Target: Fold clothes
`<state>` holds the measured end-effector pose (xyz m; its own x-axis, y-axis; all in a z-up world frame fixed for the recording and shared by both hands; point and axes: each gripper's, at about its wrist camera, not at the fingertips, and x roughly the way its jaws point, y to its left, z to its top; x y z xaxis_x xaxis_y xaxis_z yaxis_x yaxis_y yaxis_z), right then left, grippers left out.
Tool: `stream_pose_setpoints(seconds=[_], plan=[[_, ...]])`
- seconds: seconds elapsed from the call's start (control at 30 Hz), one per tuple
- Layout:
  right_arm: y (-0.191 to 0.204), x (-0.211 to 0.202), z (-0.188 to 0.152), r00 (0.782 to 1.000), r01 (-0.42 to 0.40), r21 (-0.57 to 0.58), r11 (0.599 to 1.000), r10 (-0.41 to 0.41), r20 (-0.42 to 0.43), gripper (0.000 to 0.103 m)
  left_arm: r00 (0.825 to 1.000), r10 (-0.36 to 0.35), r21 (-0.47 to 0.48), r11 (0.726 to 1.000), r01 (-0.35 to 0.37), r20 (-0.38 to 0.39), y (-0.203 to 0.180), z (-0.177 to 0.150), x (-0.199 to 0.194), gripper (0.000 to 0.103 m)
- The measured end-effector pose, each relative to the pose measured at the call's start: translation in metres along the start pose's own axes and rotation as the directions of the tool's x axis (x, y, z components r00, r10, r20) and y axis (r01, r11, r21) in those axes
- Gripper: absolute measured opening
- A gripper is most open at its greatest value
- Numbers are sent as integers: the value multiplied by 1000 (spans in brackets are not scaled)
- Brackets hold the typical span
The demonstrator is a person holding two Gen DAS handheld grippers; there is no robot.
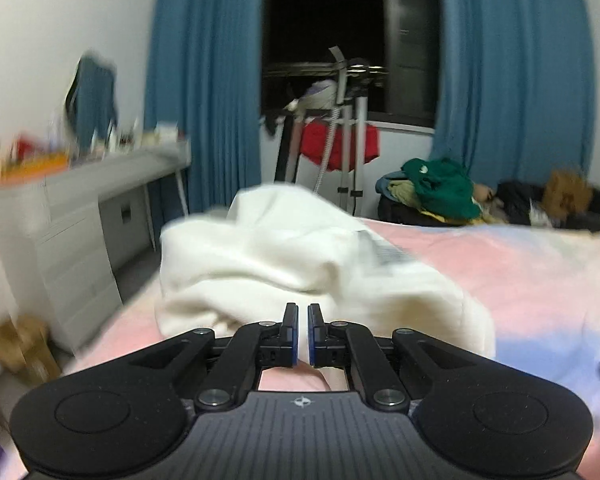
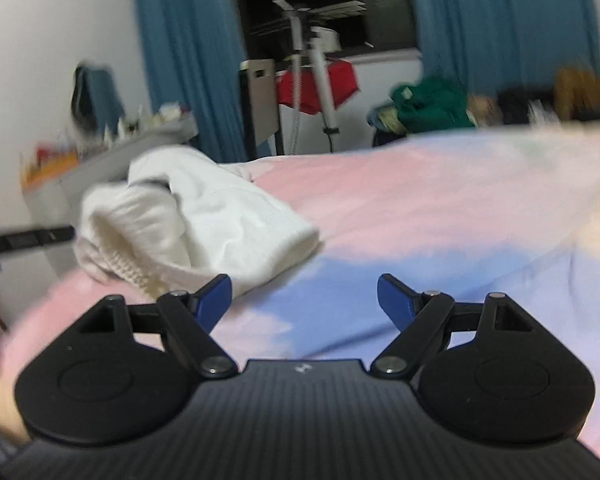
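A crumpled white garment [image 1: 267, 248] lies on the pink and blue bedsheet [image 1: 500, 264], bunched up right in front of my left gripper [image 1: 303, 314]. Its jaws are closed to a thin slit with white cloth showing between the pads. In the right wrist view the same garment [image 2: 203, 216] sits at the left, a ribbed edge [image 2: 127, 268] facing me, and the left gripper's dark finger [image 2: 31, 237] meets its left side. My right gripper [image 2: 304, 292] stands open over the bare sheet [image 2: 420, 216], its left fingertip [image 2: 215, 290] just beside the garment's near edge.
A grey desk with drawers [image 1: 71, 216] runs along the left wall, cluttered on top. Past the bed's far edge stand a drying rack with a red cloth [image 1: 340, 140] and a pile of green and dark clothes [image 1: 440, 188]. Blue curtains [image 1: 203, 80] flank a dark window.
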<state>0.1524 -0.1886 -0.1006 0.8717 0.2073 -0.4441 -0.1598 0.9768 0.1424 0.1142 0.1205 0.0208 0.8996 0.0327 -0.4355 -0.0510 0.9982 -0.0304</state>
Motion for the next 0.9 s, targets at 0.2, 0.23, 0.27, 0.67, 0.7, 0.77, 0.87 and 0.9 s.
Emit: stream_pose_setpoints(seconds=[0.2, 0.23, 0.27, 0.67, 0.7, 0.77, 0.87, 0.9], plan=[[-22, 96, 13, 986, 82, -141, 987, -101, -134, 71, 997, -60, -88, 995, 56, -47, 30, -5, 9, 7], [-25, 106, 12, 984, 81, -148, 986, -104, -148, 71, 996, -72, -91, 994, 67, -47, 32, -6, 10, 9], [-28, 116, 9, 982, 73, -153, 986, -97, -159, 71, 995, -88, -88, 993, 83, -48, 31, -5, 14, 11], [-18, 171, 15, 992, -129, -276, 953, 124, -33, 51, 965, -262, 51, 964, 263, -21, -40, -27, 29, 33], [-17, 172, 17, 989, -148, -283, 948, 150, -17, 51, 963, -268, 51, 962, 269, -28, -44, -30, 29, 34], [-15, 176, 20, 980, -187, -297, 936, 200, 14, 52, 960, -277, 62, 959, 278, -30, -50, -31, 32, 37], [-9, 163, 32, 946, -289, -338, 896, 322, 45, 51, 956, -294, 72, 953, 295, -25, -55, -31, 35, 44], [-4, 158, 35, 932, -320, -362, 876, 359, 46, 51, 952, -304, 71, 950, 306, -25, -56, -32, 36, 45]])
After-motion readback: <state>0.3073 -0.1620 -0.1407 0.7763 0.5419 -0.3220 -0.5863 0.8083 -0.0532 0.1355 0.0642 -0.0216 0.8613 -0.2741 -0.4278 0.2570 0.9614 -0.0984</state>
